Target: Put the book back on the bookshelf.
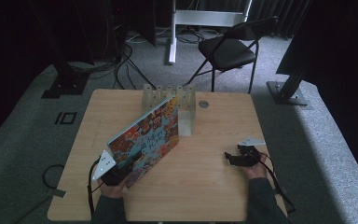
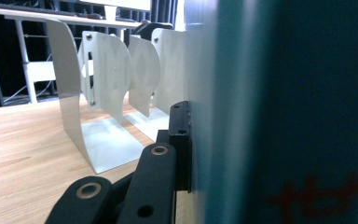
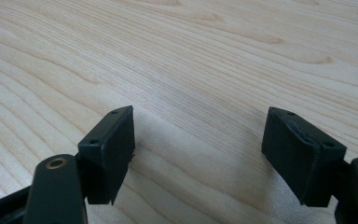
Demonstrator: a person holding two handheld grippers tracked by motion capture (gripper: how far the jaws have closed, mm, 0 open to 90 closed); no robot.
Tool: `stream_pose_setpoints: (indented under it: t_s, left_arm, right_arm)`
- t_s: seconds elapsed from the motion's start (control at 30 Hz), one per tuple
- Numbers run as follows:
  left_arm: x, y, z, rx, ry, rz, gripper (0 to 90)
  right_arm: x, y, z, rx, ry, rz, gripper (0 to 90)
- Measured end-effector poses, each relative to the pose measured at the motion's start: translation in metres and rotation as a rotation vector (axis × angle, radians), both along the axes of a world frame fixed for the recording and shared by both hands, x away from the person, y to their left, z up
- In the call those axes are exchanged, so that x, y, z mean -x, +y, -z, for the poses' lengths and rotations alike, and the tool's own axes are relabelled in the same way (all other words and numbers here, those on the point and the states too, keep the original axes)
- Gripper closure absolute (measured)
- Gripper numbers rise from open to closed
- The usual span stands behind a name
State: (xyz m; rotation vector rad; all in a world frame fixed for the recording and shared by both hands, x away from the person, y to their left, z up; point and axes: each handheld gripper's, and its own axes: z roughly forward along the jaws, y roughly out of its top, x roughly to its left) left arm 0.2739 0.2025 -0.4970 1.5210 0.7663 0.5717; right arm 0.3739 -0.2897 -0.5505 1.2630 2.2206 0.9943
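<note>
On the far middle of the wooden table (image 1: 205,186), a pale metal book rack (image 1: 170,100) with a row of upright dividers, slots bare as far as can be seen. Seen close from the left gripper view, the same rack (image 2: 102,93): curved white plates standing on flat feet, nothing lodged between those in sight.

Leaning from the near left toward the rack, a large picture book (image 1: 147,140), tilted, far corner close beside or against the rack's near right foot; which, cannot be told. Cover crowded with small colourful figures around a blue band bearing pale characters, too small to read. In the left gripper view, the book's teal surface (image 2: 279,112) close up, with dark red marks low on it, blurred beyond reading.

At the near left, the left gripper (image 1: 112,173) clamped on the book's near lower corner, one black jaw pressed flat against the teal surface, the other hidden behind the book. Gripped narrow, book between the pads.

At the near right, the right gripper (image 1: 233,157) low over bare wood, well apart from book and rack. Jaws spread wide in the right gripper view, right gripper (image 3: 198,158) holding nothing, only table grain between the pads.
</note>
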Motion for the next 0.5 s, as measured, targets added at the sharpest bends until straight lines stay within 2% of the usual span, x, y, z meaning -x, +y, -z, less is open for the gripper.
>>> stream_pose_setpoints:
  t_s: [0.3, 0.5]
  left_arm:
    - [0.0046, 0.0030, -0.0048, -0.026, -0.012, -0.035, 81.0]
    - [0.0042, 0.0038, -0.0058, -0.018, -0.006, -0.040, 81.0]
  right_arm:
    - [0.0000, 0.0000, 0.0000, 0.000, 0.000, 0.000, 25.3]
    - [0.0000, 0.0000, 0.0000, 0.000, 0.000, 0.000, 25.3]
